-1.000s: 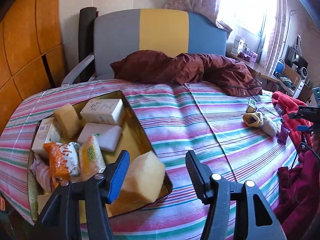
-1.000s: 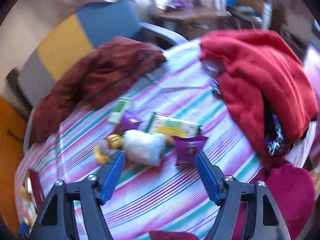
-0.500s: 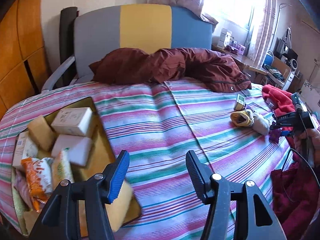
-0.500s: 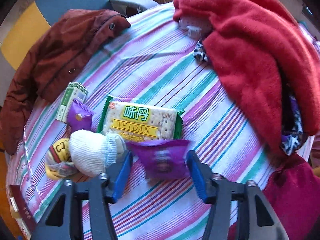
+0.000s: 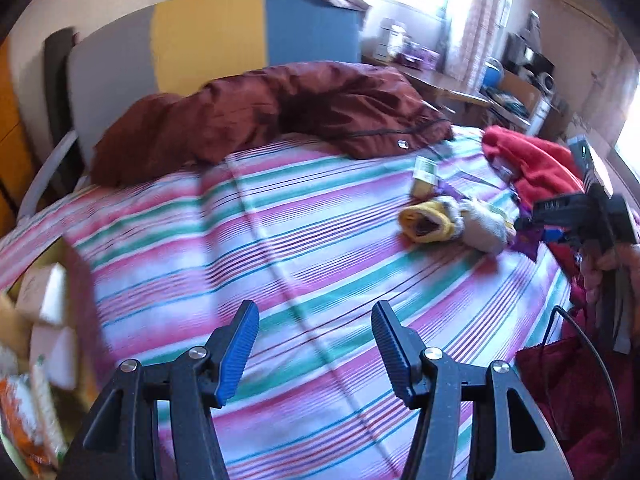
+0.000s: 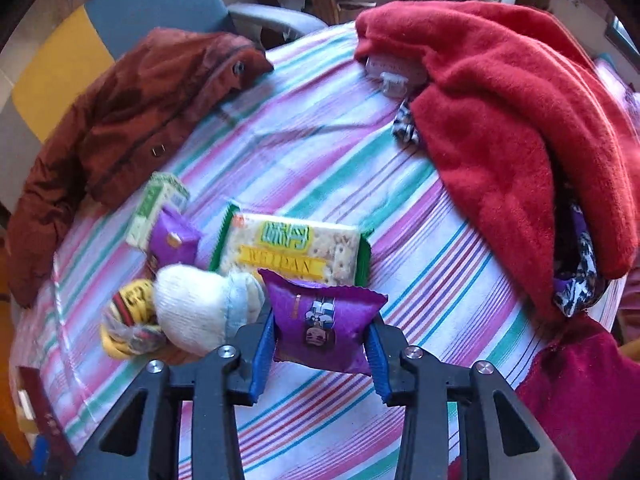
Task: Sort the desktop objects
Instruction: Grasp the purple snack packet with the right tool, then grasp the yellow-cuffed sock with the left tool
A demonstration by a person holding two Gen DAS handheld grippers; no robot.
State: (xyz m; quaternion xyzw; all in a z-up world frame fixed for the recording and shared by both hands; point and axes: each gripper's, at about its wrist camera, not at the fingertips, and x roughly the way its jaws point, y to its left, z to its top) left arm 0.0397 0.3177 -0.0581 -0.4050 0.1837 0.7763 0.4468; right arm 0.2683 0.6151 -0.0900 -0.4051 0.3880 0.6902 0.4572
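Striped cloth [image 6: 320, 152] fills both frames. Low in the right wrist frame, my right gripper [image 6: 322, 342] has its jaws pressed against a purple snack pouch [image 6: 324, 330] just below the cracker packet [image 6: 294, 250]; I judge the grasp made, so lifting comes next. My left gripper [image 5: 316, 348] hangs spread and empty. Only its view shows the tray [image 5: 44, 320] of sorted things at lower left.

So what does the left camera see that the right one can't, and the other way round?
Only the left view shows the tray of boxes and snacks, and the right gripper from outside. Only the right view shows the cracker pack and purple packet squeezed between its jaws. Both show the brown jacket, red blanket and white sock.
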